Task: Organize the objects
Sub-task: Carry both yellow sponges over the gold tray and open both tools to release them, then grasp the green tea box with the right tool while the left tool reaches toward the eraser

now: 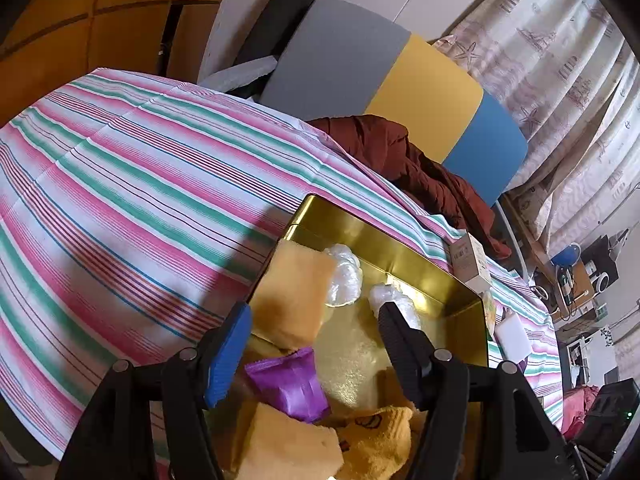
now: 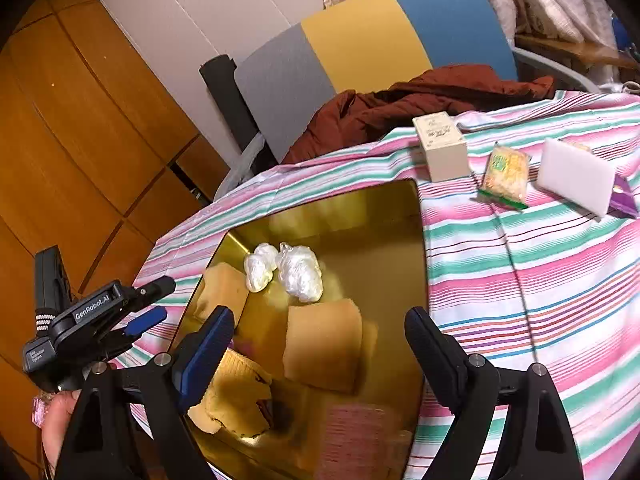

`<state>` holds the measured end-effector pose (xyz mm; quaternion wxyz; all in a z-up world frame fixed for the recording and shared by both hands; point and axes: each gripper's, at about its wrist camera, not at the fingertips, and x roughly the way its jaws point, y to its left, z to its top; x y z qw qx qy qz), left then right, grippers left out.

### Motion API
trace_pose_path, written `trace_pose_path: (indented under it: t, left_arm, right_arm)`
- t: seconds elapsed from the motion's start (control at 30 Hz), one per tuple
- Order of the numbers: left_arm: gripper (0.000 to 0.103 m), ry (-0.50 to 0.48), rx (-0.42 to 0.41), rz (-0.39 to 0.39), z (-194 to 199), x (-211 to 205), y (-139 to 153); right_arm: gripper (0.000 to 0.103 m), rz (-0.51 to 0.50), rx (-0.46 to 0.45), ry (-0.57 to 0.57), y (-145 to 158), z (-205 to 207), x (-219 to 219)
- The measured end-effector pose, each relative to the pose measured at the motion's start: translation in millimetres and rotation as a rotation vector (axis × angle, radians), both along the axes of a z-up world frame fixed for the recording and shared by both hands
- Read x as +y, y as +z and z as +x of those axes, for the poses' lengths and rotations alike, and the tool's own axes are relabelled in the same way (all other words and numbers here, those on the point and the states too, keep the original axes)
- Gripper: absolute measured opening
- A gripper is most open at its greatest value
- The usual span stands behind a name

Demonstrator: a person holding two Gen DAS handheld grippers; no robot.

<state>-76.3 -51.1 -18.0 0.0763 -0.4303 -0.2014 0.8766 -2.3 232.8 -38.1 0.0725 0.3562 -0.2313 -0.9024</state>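
A gold tin box (image 1: 404, 256) (image 2: 408, 240) sits on the striped tablecloth. It holds a folded yellow cloth (image 1: 292, 292) (image 2: 324, 344), two white plastic bundles (image 1: 344, 276) (image 2: 298, 270), a purple packet (image 1: 292, 384) and a yellow towel with a print (image 1: 372, 436) (image 2: 236, 392). My left gripper (image 1: 316, 340) is open and empty above the box's near end; it also shows in the right wrist view (image 2: 154, 300). My right gripper (image 2: 320, 340) is open and empty over the box.
On the cloth right of the box are a small cream carton (image 2: 442, 148) (image 1: 470, 264), a snack packet (image 2: 506, 172), a white block (image 2: 574, 174) (image 1: 514, 336) and a purple packet (image 2: 624, 196). A brown jacket (image 2: 420, 100) lies on a chair behind the table.
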Motion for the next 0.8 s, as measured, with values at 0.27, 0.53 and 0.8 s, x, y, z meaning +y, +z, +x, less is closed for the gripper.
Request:
trace_pose_path:
  t: [0.27, 0.53, 0.8]
  left_arm:
    - [0.067, -0.091, 0.036, -0.01, 15, 35, 10]
    - [0.067, -0.267, 0.037, 0.031, 30, 83, 11]
    - [0.067, -0.431, 0.037, 0.026, 50, 136, 12]
  right_arm:
    - [0.088, 0.014, 0.045, -0.039, 13, 14, 18]
    - [0.088, 0.029, 0.04, -0.122, 12, 27, 52]
    - [0.088, 0.046, 0.02, -0.199, 3, 42, 92]
